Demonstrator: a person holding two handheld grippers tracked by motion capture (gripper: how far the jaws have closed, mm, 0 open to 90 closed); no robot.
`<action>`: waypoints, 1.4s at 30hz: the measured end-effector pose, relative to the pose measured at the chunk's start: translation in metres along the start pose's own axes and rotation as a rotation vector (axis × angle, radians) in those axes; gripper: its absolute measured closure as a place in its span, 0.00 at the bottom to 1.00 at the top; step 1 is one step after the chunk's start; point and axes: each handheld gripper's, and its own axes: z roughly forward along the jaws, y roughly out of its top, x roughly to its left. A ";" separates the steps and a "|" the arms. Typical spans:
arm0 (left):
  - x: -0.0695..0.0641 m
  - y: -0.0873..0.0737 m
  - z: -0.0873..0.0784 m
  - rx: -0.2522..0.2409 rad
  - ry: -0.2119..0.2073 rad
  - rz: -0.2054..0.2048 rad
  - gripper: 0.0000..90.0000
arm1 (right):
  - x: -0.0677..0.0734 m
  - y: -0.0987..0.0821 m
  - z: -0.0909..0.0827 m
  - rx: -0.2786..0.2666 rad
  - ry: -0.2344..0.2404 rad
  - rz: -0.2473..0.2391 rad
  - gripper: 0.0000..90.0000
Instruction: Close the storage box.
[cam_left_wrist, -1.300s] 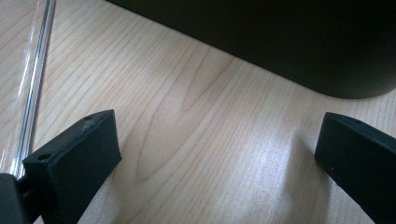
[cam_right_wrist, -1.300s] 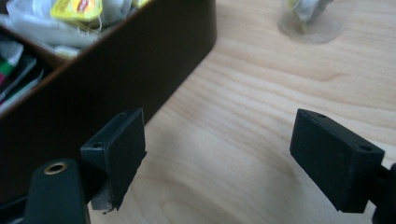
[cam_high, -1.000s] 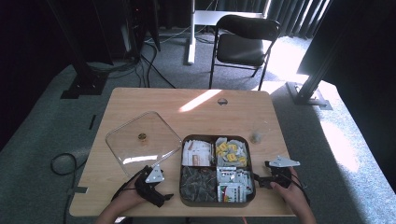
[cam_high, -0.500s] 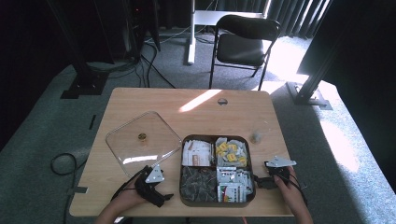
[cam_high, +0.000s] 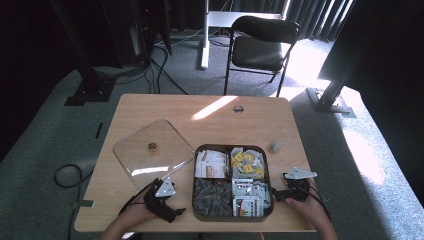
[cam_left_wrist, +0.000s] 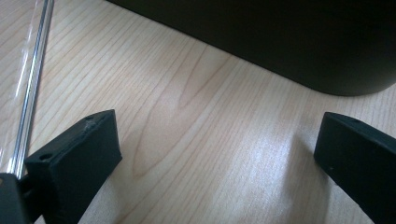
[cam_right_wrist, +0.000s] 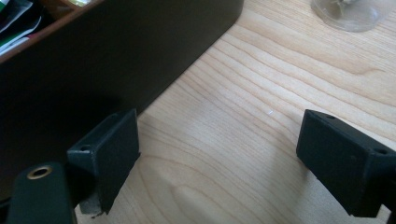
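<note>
The far half of the table (cam_high: 165, 107), upper part of the high view, lies open save for 1 small hole (cam_high: 238, 108). The dark tray (cam_high: 233, 148) blocks the lower centre; the clear lid (cam_high: 153, 152) blocks its left. A small clear cup (cam_high: 274, 147) stands near the tray's upper right. Narrow bare strips flank the tray, where the left gripper (cam_high: 172, 211) and right gripper (cam_high: 278, 194) sit, jaws spread.
</note>
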 end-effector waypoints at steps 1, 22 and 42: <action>0.000 0.000 -0.001 0.002 0.003 -0.003 0.02 | 0.000 0.000 0.000 0.000 0.000 0.000 0.14; 0.007 0.004 -0.006 -0.003 0.027 -0.069 0.04 | 0.000 0.000 0.000 -0.001 0.000 -0.002 0.14; 0.033 0.009 -0.028 -0.102 0.174 -0.170 0.04 | 0.000 0.000 0.000 -0.001 0.000 -0.002 0.14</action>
